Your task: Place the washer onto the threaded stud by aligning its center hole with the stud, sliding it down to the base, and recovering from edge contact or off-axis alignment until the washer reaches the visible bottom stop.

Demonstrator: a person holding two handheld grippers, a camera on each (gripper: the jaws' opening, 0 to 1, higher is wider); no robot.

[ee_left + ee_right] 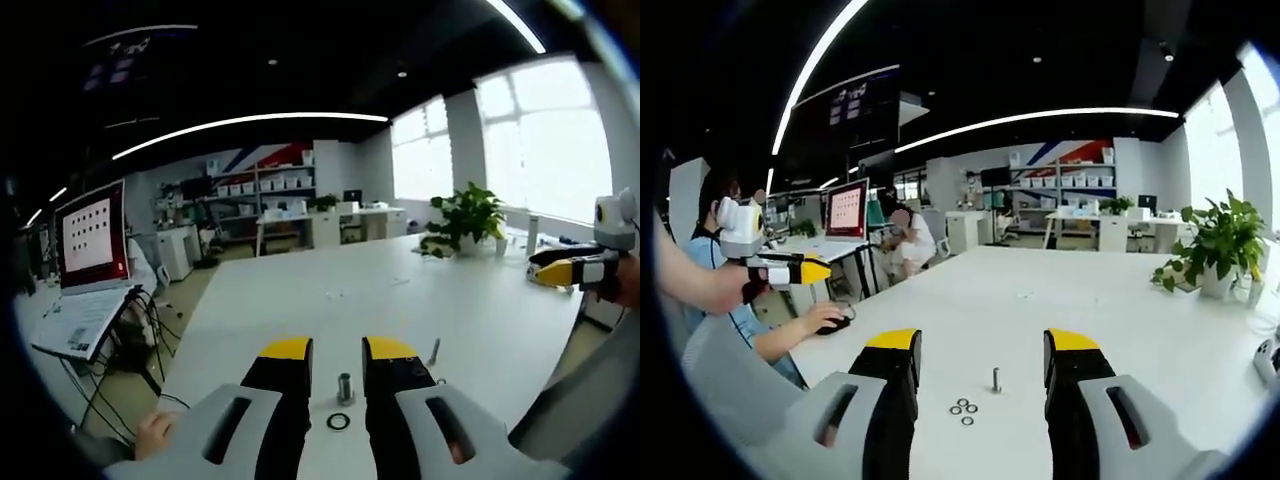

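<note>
Left gripper view: your left gripper (338, 350) sits at 6 o'clock with its yellow-tipped jaws parted and nothing held. Between those jaws, on the white table (400, 300), a short metal cylinder (345, 387) stands upright, and a dark ring (339, 421) lies flat just below it, near but not touching. A bolt-like piece (433, 351) sits tilted at about 4 o'clock, just outside the right jaw. Your right gripper (572, 270) comes in at 3 o'clock, above the table edge; from here you cannot tell how its jaws stand. Potted plant (465, 218) at 2 o'clock on the far side of the table, laptop (90, 240) with a lit screen at 9 o'clock. Right gripper view: your right gripper (982, 345) is at 6 o'clock, jaws spread wide, empty. The threaded stud (996, 379) stands upright on the table between the jaws, bare. A cluster of washers (963, 409) lies flat on the table at 7 o'clock from the stud, near it, not touching; none is on the stud. Your left gripper shows at 9 o'clock, raised, held in a hand (748, 285). A seated person's hand rests on a mouse (835, 324) at the table's left edge.
</note>
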